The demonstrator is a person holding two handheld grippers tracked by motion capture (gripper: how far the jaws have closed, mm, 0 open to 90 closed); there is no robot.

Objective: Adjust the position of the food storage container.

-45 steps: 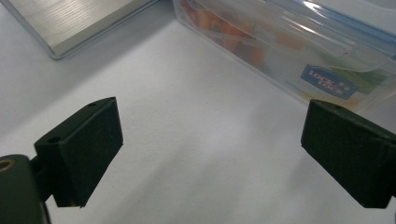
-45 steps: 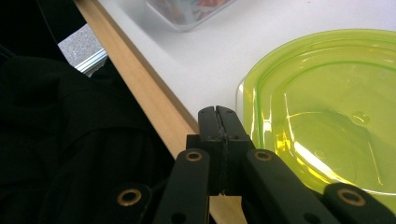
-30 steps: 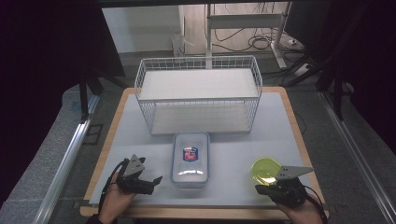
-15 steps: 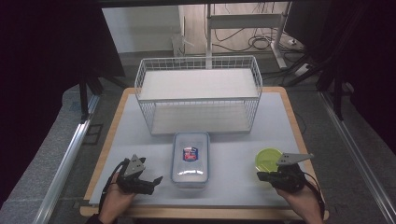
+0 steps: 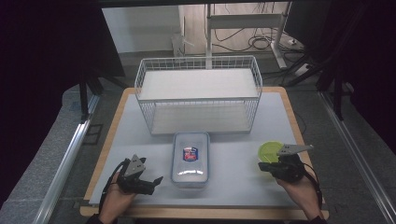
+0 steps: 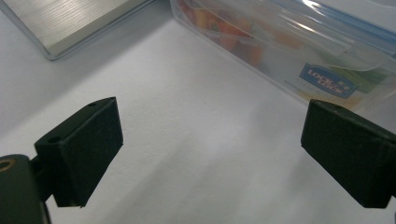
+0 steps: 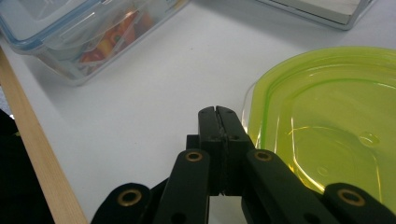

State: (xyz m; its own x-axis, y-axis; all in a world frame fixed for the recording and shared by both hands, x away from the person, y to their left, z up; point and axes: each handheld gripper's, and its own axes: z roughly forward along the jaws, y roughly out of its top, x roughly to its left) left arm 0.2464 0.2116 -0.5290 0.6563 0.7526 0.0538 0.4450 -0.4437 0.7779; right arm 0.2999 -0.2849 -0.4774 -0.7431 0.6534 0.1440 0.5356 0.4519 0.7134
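A clear lidded food box with a blue label lies in the middle of the white mat, coloured food inside it. My left gripper rests on the mat to its left, jaws wide open and empty, facing the box's side. A round green-lidded container sits at the right. My right gripper is just beside its near edge, jaws pressed together with nothing between them; the green lid lies right of the fingertips.
A white wire basket with a shelf stands at the back of the mat. The wooden table edge runs along the front. Metal rails flank the table.
My right gripper has moved forward and slightly left along the green-lidded container's near edge. The left gripper has stayed still.
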